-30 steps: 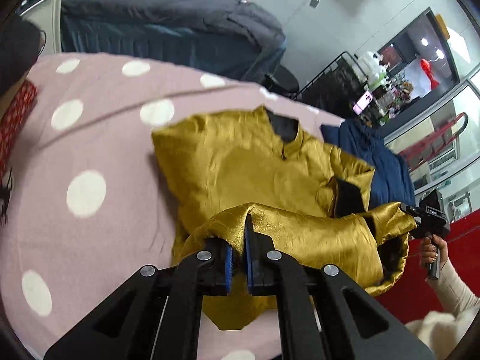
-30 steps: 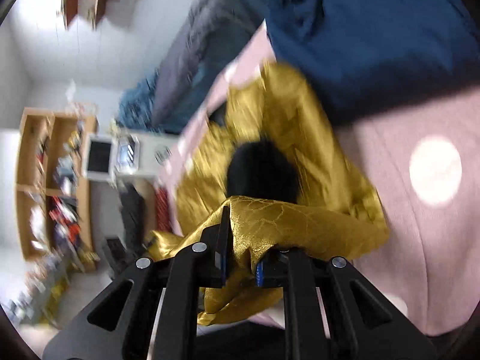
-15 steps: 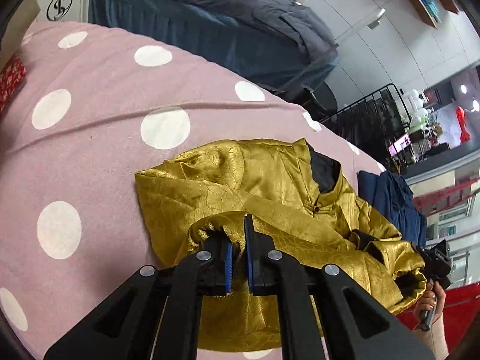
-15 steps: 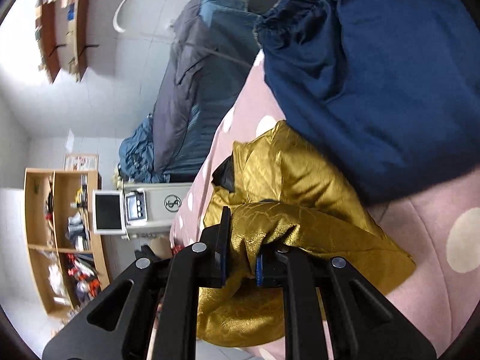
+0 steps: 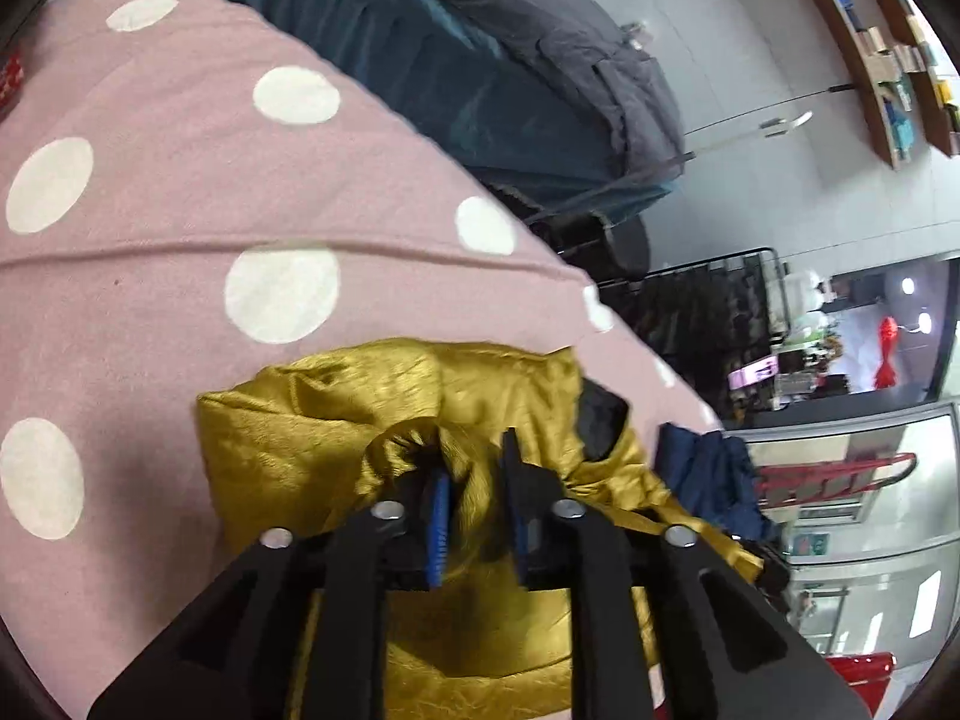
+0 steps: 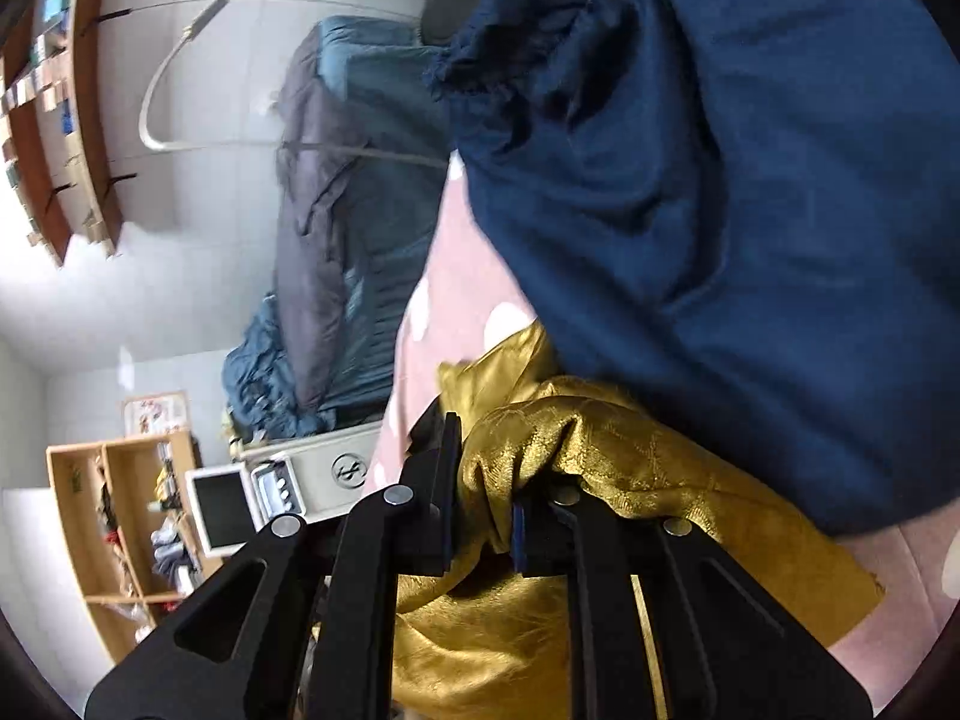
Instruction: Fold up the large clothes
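Between my left tongs (image 5: 474,492), whose jaws are opening, a fold of the gold jacket (image 5: 312,414) sits loose on the pink spotted blanket (image 5: 150,228). I see my right tongs (image 6: 483,492) pinching another fold beside a blue garment (image 6: 720,180).

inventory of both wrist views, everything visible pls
gold garment: 1, shiny gold with black lining, bunched on the spread
pink spread: 1, pink with white dots, under both garments
navy garment: 1, dark blue, piled beside and partly over the gold one
grey-blue bedding: 1 heap, beyond the spread
wooden shelf unit: 1, light wood, cluttered, by the wall
wall shelves: brown, high on the wall
black rack: 1, past the spread's edge
left gripper: black, blue pads, jaws opening, gold cloth between them
right gripper: black, shut on gold cloth
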